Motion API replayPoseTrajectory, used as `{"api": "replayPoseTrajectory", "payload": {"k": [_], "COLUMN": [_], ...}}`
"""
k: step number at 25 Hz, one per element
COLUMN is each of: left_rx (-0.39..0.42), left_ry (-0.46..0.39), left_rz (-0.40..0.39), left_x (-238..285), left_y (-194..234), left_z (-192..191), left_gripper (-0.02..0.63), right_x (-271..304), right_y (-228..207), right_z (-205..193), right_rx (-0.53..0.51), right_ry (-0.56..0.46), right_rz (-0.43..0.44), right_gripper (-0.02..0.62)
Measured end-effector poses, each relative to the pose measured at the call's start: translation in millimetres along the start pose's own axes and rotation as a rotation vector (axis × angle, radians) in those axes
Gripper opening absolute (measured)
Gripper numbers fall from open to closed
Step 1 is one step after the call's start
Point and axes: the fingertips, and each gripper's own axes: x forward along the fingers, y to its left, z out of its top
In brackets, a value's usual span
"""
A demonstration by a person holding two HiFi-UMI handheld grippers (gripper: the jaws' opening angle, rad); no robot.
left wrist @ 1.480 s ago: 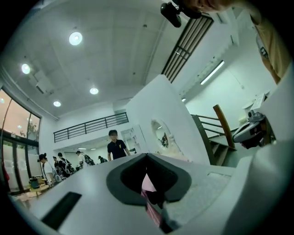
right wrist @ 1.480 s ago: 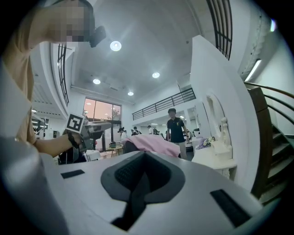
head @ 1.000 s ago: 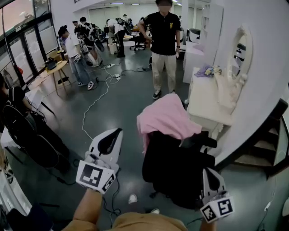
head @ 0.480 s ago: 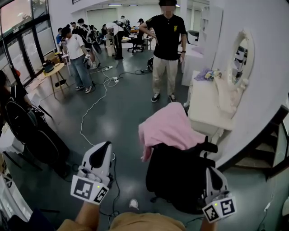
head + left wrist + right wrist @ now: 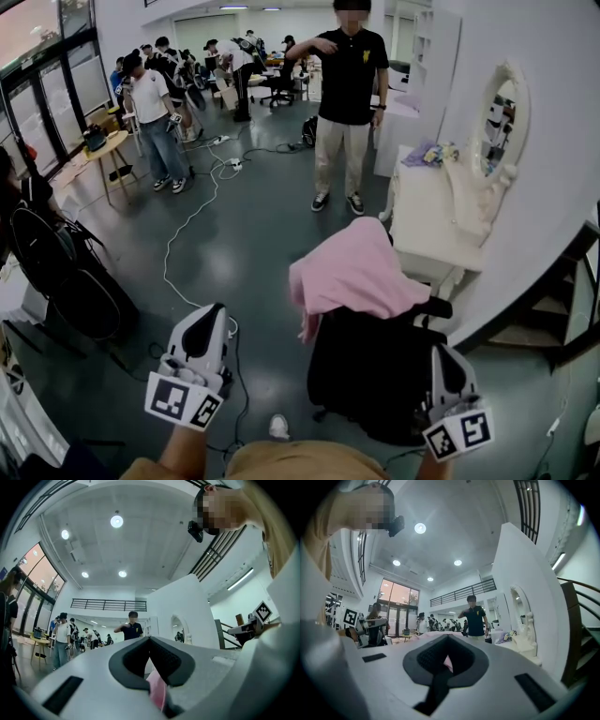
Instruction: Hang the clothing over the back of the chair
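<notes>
The pink clothing (image 5: 352,267) lies draped over the top of the black chair's (image 5: 375,375) back, hanging down its left side. My left gripper (image 5: 208,314) is shut and holds nothing, well to the left of the chair above the grey floor. My right gripper (image 5: 446,354) is shut and empty too, just in front of the chair's right side and apart from the cloth. In the left gripper view a strip of the pink clothing (image 5: 157,691) shows past the shut jaws. In the right gripper view the pink clothing (image 5: 446,662) also shows beyond the jaws.
A white dressing table (image 5: 433,220) with an oval mirror (image 5: 497,117) stands right behind the chair. A person in a black shirt (image 5: 349,94) stands further back. Cables (image 5: 192,220) run over the floor. Dark stairs (image 5: 562,300) are at the right, black bags (image 5: 66,281) at the left.
My left gripper has drawn back toward me, down and left in the head view. The right gripper has shifted only slightly. The clothing stays on the chair back. The person ahead raised an arm.
</notes>
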Motion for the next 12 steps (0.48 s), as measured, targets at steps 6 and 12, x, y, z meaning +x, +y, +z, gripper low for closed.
{"api": "replayPoseTrajectory", "payload": {"k": [6,12], "left_rx": [-0.006,-0.007], "left_ry": [-0.001,-0.010], "left_rz": [-0.015,-0.014], "left_x": [3.5,4.8], "left_y": [-1.0,2.0], "left_z": [-2.2,-2.0], "left_gripper": [0.004,0.005], "right_x": [4.0,5.9], "right_y": [2.0,2.2], "right_z": [0.8,-1.9], "right_rx": [-0.013,-0.012], "right_ry": [0.001,-0.001], "right_rz": [-0.004,-0.009], "right_gripper": [0.003,0.003]}}
